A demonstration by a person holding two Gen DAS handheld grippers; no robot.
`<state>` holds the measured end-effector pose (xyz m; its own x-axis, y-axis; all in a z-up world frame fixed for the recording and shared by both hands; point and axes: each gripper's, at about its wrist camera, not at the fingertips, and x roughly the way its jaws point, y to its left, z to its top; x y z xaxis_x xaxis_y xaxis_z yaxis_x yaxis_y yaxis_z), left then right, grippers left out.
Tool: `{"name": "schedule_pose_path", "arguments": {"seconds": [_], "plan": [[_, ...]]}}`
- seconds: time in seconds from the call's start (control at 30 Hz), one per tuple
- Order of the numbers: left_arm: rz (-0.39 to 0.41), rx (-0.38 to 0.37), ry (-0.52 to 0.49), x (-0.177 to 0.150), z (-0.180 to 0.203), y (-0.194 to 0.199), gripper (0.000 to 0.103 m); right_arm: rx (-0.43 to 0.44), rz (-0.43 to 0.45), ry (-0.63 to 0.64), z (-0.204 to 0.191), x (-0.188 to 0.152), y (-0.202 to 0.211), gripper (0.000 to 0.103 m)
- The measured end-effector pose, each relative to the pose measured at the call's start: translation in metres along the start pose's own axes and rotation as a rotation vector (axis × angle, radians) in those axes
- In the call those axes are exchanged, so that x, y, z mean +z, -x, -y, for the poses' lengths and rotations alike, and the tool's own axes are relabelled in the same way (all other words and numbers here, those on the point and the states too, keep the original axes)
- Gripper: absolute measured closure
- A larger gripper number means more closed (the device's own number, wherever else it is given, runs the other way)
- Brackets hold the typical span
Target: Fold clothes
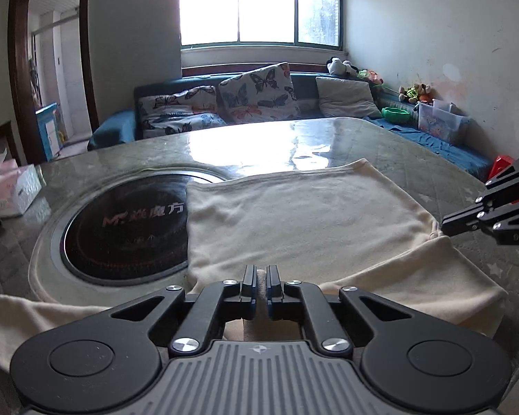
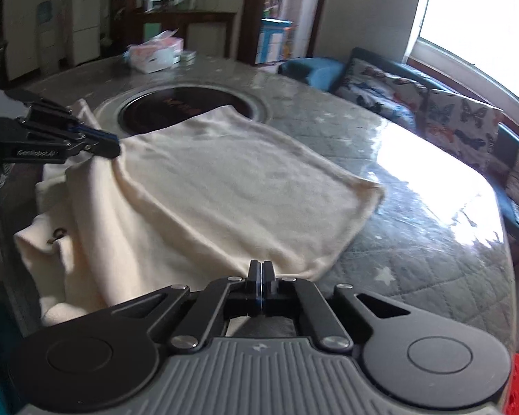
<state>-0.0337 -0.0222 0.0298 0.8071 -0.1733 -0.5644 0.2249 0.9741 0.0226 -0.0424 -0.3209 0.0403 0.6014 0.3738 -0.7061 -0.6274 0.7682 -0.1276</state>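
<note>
Cream garment (image 1: 304,214) pinched by both claws; tissue box (image 1: 12,190) holds tissues.

cream garment (image 1: 304,214) | partly folded (soft knit) | flat on table, overlapping round cooktop edge

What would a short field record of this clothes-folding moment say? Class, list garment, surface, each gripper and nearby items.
garment: cream garment, spread flat, near edge bunched
surface: glass-topped table with a round black cooktop set in; the garment overlaps the cooktop's edge
left gripper: jaws shut on a fold of the garment's near edge
right gripper: jaws shut on the garment's edge
nearby: tissue box on the table; sofa with butterfly cushions beyond
</note>
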Motion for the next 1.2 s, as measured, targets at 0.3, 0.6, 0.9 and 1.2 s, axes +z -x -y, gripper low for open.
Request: {"name": "schedule_pose_path", "arguments": {"seconds": [0.3,0.6,0.9,1.2], "plan": [[-0.049,-0.002,0.007,-0.006,-0.006,-0.005,0.087,0.063,0.028,0.012,-0.002,-0.001,-0.001,0.097],[-0.055,-0.040,-0.007,-0.005,-0.003,-0.005,0.074,0.127,-0.041,0.072,-0.006,0.004,-0.025,0.085],[-0.024,-0.036,-0.006,-0.004,-0.004,-0.004,0.095,0.092,-0.019,0.052,-0.004,0.004,-0.012,0.099],[-0.037,-0.009,-0.002,-0.006,-0.002,-0.011,0.088,0.010,0.002,-0.037,0.004,-0.009,-0.014,0.091]]}}
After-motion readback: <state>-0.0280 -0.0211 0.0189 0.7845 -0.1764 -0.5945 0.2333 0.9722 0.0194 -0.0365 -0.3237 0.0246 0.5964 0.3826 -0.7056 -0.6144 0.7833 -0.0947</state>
